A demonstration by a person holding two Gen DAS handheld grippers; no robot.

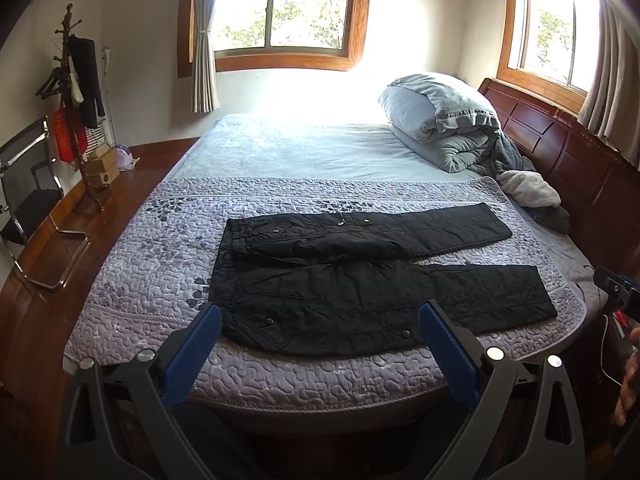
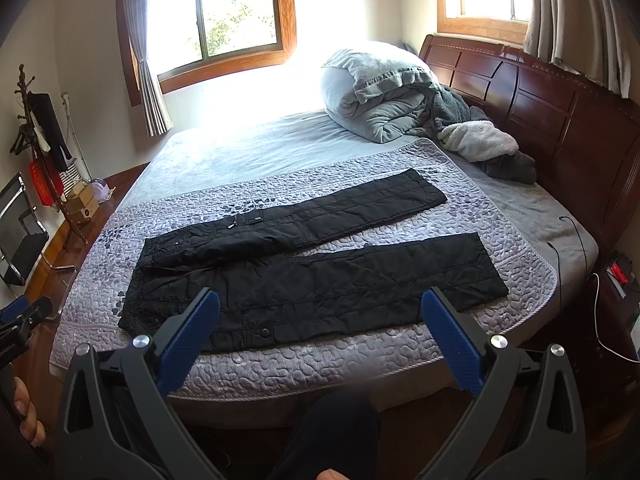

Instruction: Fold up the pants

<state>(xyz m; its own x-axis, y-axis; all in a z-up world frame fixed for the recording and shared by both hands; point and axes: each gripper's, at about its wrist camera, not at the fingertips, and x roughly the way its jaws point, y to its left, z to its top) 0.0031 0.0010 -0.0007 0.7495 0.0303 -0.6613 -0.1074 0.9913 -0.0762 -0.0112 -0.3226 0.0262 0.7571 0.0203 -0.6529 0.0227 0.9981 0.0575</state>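
Observation:
Black quilted pants (image 1: 360, 280) lie spread flat on the purple quilted cover (image 1: 152, 248) of the bed, waist to the left, both legs running right. They also show in the right wrist view (image 2: 320, 276). My left gripper (image 1: 320, 316) is open and empty, held above the near bed edge in front of the waist. My right gripper (image 2: 320, 300) is open and empty, held above the near edge in front of the near leg. The right gripper's body shows at the far right of the left wrist view (image 1: 618, 292).
A rolled grey duvet (image 1: 436, 116) and a heap of grey and white clothes (image 1: 528, 188) lie by the dark wooden headboard (image 1: 580, 160) at the right. A coat stand (image 1: 76, 100), boxes and a metal chair (image 1: 28, 200) stand on the floor at the left. Cables hang at the bed's right side (image 2: 576, 248).

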